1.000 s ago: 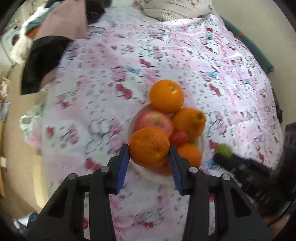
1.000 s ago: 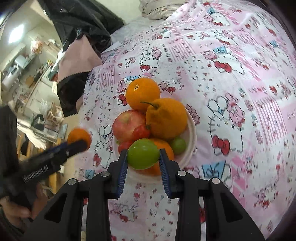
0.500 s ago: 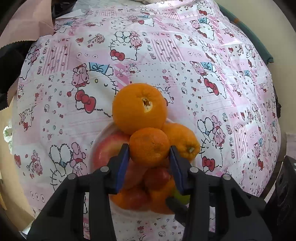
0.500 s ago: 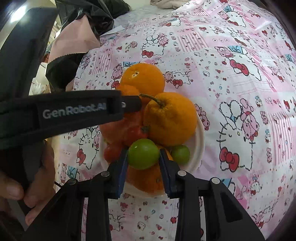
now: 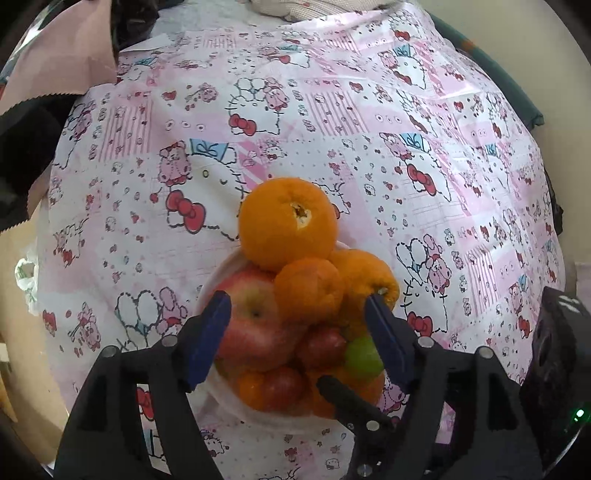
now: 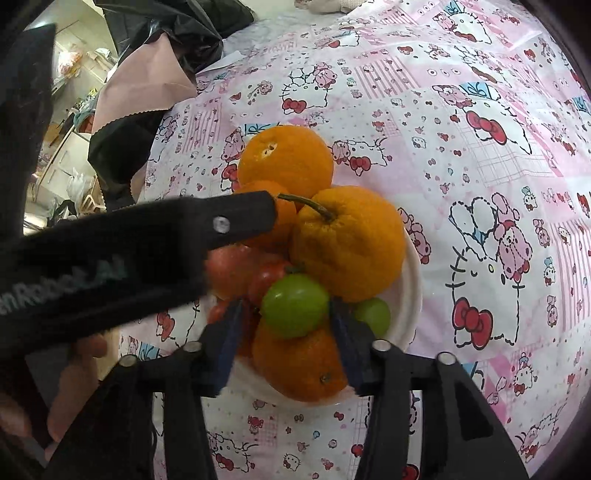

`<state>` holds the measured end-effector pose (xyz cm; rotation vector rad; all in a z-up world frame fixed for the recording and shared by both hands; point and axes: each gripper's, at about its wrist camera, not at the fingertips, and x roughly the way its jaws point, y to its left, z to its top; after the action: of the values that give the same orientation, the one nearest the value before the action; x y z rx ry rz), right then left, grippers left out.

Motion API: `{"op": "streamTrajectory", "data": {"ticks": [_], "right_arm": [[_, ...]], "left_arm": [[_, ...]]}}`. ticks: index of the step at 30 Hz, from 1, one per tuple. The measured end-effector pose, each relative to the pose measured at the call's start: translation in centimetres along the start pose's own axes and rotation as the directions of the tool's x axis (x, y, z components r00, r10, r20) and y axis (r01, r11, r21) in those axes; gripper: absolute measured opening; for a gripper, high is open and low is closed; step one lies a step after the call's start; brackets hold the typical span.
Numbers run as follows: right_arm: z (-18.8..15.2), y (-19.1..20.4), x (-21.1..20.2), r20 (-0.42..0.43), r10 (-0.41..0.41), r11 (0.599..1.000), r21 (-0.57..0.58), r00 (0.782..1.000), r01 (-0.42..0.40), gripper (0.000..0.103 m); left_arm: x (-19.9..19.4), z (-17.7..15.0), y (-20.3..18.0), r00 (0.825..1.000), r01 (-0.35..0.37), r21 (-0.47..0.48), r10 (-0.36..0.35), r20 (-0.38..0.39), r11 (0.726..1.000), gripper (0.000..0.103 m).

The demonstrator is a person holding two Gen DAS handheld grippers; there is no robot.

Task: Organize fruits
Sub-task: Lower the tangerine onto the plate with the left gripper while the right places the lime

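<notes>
A white plate (image 5: 221, 266) (image 6: 410, 295) on the pink patterned cloth holds a pile of fruit: a big orange (image 5: 288, 221) (image 6: 286, 157), a stemmed orange (image 6: 347, 243), a red apple (image 5: 251, 321), small red fruits and a small orange (image 5: 308, 291). My left gripper (image 5: 299, 332) is open above the pile, with the small orange resting on the fruit between its spread fingers. My right gripper (image 6: 286, 325) has its fingers wider than a green fruit (image 6: 295, 304) that sits on the pile. A second green fruit (image 6: 373, 314) lies beside it.
Black and pink cloths (image 6: 147, 92) lie at the table's far left. A folded pale cloth (image 5: 295, 7) lies at the far edge. The left gripper's finger (image 6: 166, 229) crosses the right wrist view over the pile. The cloth around the plate carries only its print.
My left gripper carried the small orange over the plate, then opened and left it on the pile. My right gripper brought the green fruit onto the pile and widened its fingers.
</notes>
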<state>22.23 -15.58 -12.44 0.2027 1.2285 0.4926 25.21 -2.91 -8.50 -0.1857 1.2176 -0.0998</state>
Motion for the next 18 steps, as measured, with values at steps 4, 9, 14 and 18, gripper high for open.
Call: {"op": "streamTrajectory", "data": {"ticks": [4,9,14,18], "right_arm": [[-0.1,-0.1,0.0,-0.007,-0.004,1.000,0.008,1.000,0.004,0.063],[-0.1,-0.6,-0.1,-0.016,0.007,1.000,0.028,1.000,-0.007,0.064],[-0.1,-0.8,-0.4,-0.012,0.010,0.999,0.033,1.000,-0.010,0.064],[-0.1,-0.8,-0.4,-0.022,0.002,1.000,0.024,1.000,-0.001,0.064]], "left_arm": [[-0.7,-0.4,0.3,1.000,-0.010,-0.002,0.010,0.007,1.000,0.072],[-1.6,-0.8,0.6,0.999,-0.027,0.006,0.026,0.024,1.000,0.072],[-1.7,-0.9,0.7,0.999,-0.027,-0.002,0.027,0.025,1.000,0.072],[-1.8,-1.0,0.4,0.999,-0.029,0.011,0.028,0.029,1.000,0.072]]}}
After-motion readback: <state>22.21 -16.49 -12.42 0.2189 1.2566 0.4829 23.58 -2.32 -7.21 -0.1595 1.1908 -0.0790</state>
